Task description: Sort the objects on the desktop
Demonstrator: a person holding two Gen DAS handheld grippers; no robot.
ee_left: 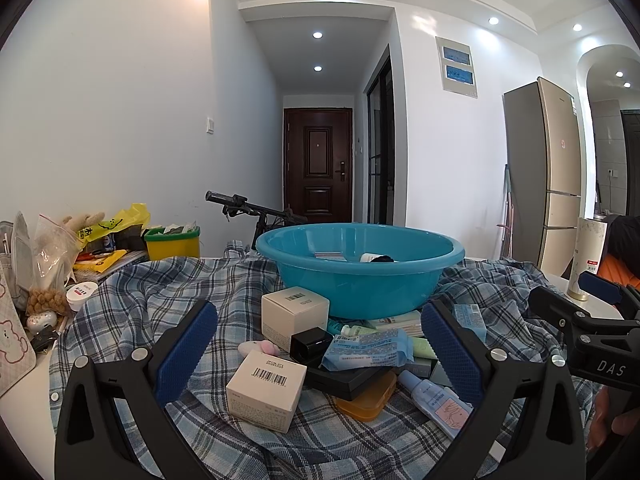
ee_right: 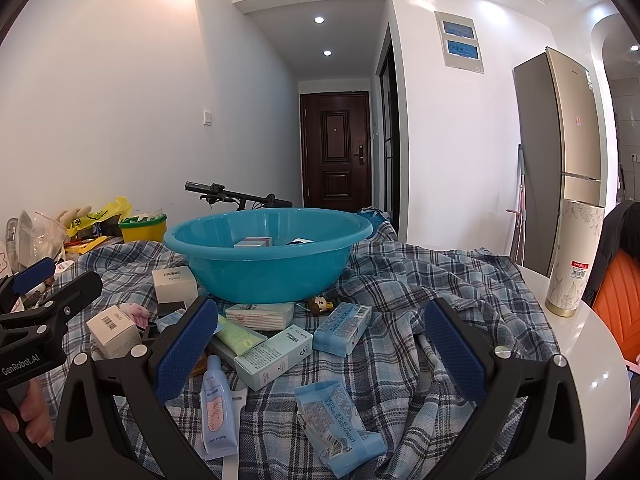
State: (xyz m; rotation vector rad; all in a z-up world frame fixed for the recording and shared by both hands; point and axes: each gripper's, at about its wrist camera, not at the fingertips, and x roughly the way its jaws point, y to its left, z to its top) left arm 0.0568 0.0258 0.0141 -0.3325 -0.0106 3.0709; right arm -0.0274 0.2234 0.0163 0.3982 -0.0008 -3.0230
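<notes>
A big blue bowl (ee_left: 360, 268) sits in the middle of the left wrist picture, on a checked cloth (ee_left: 168, 288). A few small things lie inside the bowl, but they are too hidden by the rim to name.

The left gripper (ee_left: 320, 352) is low in that picture with its blue fingers (ee_left: 186, 350) spread wide, holding nothing. Between them lies a pile: a white box with a barcode (ee_left: 266, 390), another white box (ee_left: 294, 314) behind it, a small black box (ee_left: 310, 344), a blue wipes packet (ee_left: 366, 346), an orange case (ee_left: 366, 400) and a little tube (ee_left: 434, 400).

In the right wrist picture, the right gripper (ee_right: 320, 352) is low down and wide apart too, with nothing in it. Between its fingers lie a pale green box (ee_right: 272, 356), a blue box (ee_right: 342, 326) and a blue packet (ee_right: 340, 428). A tall white bottle (ee_right: 570, 256) stands at the right edge.
</notes>
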